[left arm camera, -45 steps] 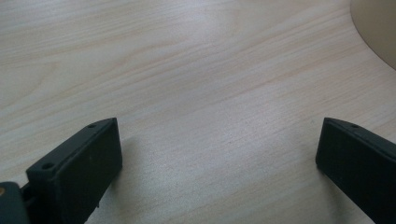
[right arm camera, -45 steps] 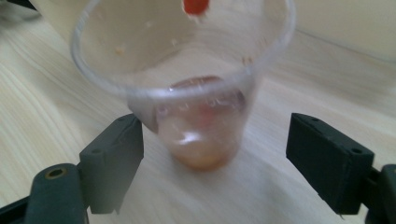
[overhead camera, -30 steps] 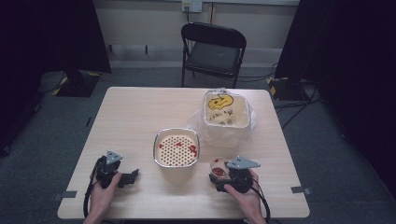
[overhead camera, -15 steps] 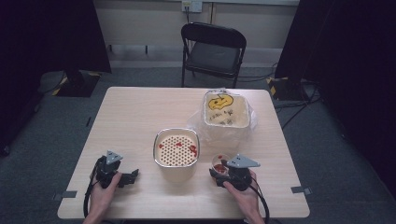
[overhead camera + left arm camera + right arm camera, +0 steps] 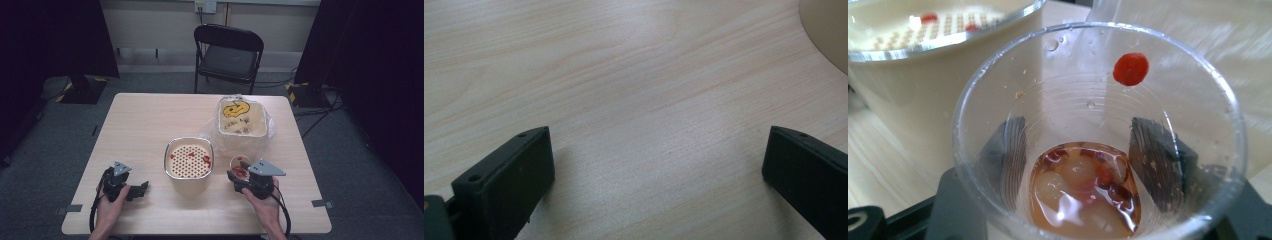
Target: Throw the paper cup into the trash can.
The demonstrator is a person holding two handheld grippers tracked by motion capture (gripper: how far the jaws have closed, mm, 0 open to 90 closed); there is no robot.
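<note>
Table (image 5: 150, 120): a pale wood top is leaving open room on its left half; its near edge is lying just behind both hands.
Tub (image 5: 242, 119): a cream tub wrapped in clear film is sitting just beyond the cup.
Strainer bowl (image 5: 189, 159): it is standing just left of the cup, red bits on its holes.
Right gripper (image 5: 243, 176): its jaws have just been closing and are now squeezing the plastic cup (image 5: 1098, 135) low on its sides.
Cup handling: thin, light, probably crushable and slippery; the liquid with fruit pieces (image 5: 1083, 187) is likely to slosh.
Left gripper (image 5: 659, 165): it is resting with jaws spread wide, holding nothing.
</note>
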